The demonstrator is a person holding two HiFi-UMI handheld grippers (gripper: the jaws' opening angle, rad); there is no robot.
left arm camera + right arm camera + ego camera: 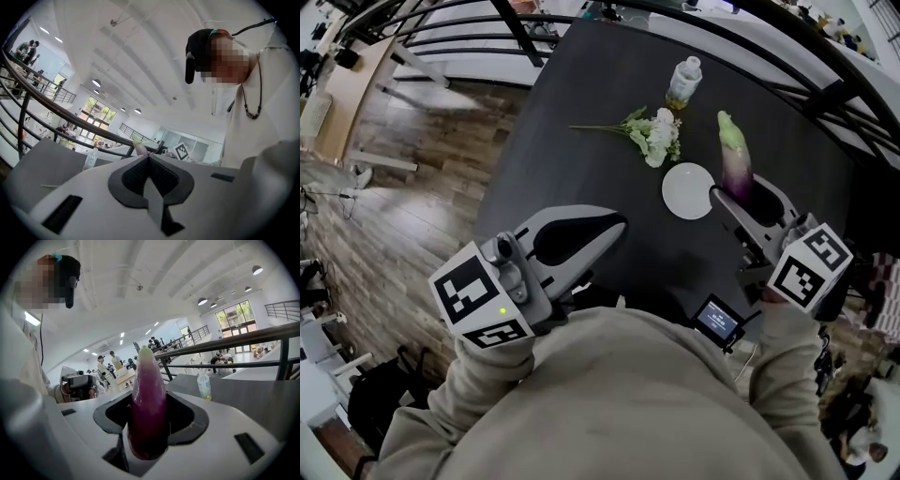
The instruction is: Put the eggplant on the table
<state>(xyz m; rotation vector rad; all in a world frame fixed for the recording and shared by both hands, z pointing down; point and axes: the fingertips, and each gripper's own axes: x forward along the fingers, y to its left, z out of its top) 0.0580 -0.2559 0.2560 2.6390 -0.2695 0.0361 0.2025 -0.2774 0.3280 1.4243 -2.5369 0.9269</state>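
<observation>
My right gripper (733, 199) clamped on eggplant (149, 394), pads gripping purple lower end, pale green tip pointing away from me. Eggplant over dark table (581, 112), just right of white plate (688, 190); cannot tell if it touches tabletop. My left gripper (149, 157): jaws pressed together, nothing between, near table's near edge. Flowers (652, 134) and bottle (682, 82) farther back on table.
</observation>
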